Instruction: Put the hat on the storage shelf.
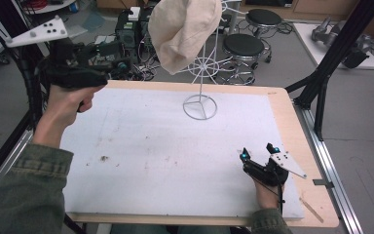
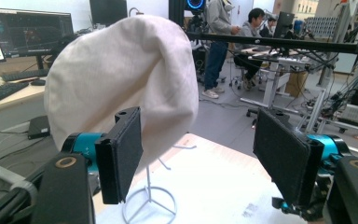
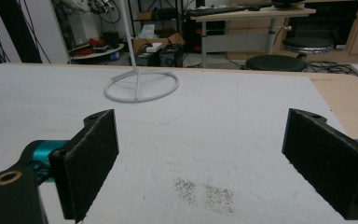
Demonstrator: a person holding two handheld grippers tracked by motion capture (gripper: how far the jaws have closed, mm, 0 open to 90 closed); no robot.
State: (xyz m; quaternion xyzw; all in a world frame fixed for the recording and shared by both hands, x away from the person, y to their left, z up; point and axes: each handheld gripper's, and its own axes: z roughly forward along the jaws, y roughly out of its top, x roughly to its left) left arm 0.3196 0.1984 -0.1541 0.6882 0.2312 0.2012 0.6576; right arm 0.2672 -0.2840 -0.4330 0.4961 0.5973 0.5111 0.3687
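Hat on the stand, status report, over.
Left tool open, raised beside cream hat. Right tool open, low over mat. Hat on white wire stand, untouched.

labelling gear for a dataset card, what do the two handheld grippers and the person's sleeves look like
Both the left gripper and the right gripper are black, with flat dark padded jaws on teal mounts and a grey three-cornered plate with dark dots on top. The sleeves are olive green.

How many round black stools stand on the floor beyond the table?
2: one stool just behind the white wire stand, another stool farther back to its right. The hanging cream hat may hide more.
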